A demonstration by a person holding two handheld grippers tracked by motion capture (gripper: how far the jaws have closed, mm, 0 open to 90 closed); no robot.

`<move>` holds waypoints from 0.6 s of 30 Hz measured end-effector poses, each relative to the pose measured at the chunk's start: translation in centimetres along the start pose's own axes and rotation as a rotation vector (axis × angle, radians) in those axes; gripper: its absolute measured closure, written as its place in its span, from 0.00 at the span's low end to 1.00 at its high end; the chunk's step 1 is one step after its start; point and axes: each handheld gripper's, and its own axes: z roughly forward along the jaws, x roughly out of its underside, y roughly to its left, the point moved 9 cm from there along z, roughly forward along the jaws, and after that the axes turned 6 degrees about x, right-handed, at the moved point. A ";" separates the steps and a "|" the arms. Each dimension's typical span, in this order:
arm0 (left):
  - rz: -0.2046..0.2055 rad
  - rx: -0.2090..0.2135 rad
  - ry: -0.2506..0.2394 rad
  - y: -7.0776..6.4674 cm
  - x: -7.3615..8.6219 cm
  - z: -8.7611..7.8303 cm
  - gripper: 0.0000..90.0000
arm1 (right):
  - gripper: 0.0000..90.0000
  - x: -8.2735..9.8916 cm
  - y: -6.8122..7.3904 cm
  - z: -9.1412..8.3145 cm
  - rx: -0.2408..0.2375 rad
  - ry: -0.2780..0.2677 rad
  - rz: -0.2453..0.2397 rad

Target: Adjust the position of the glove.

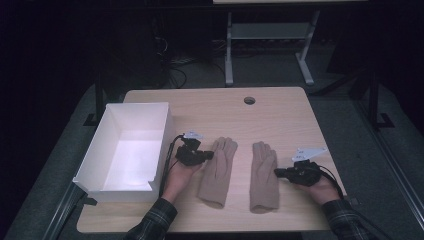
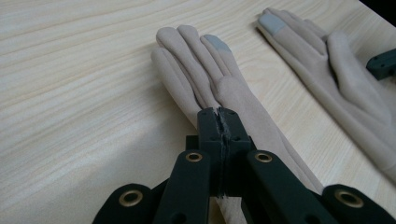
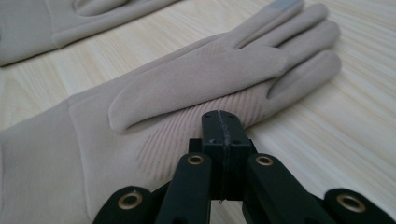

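The table (image 1: 280, 107) carries a white box (image 1: 107, 130) at its left and two beige gloves side by side in front of the person, fingers pointing away, cuffs toward the near edge. Their long axes run near to far, roughly parallel, with a strip of bare wood between them.

The left glove (image 1: 217, 172) lies just right of the left gripper (image 1: 207, 155), which comes at it from the side, across the long axis, about level with the palm. The right glove (image 1: 264, 175) lies just left of the right gripper (image 1: 278, 172), which likewise points in sideways at mid-length. So each hand has its own glove nearest, and the box lies on the left hand's side, beyond that gripper.

In the left gripper view the jaws stand fully together at the glove's (image 2: 233, 100) edge below the thumb; a thin pale edge shows under the tips, but I cannot tell whether cloth is pinched. In the right gripper view the jaws are also pressed together, tips at the edge of the glove (image 3: 187, 88) below the thumb, and no fabric shows between them.

My judgement: the work is moving the gloves to the box, and a sure pinch on a glove edge comes first.
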 end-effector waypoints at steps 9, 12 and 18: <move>-0.002 0.012 -0.015 -0.1 -0.6 0.4 0.99 | 1.00 -1.5 2.0 1.9 -0.022 -0.011 -0.047; -0.001 0.016 -0.022 -0.3 -1.1 0.7 0.99 | 1.00 -1.9 2.4 2.4 -0.032 -0.016 -0.053; 0.003 0.028 -0.034 -0.8 -1.6 0.8 0.99 | 1.00 -2.5 3.2 3.1 -0.045 -0.027 -0.062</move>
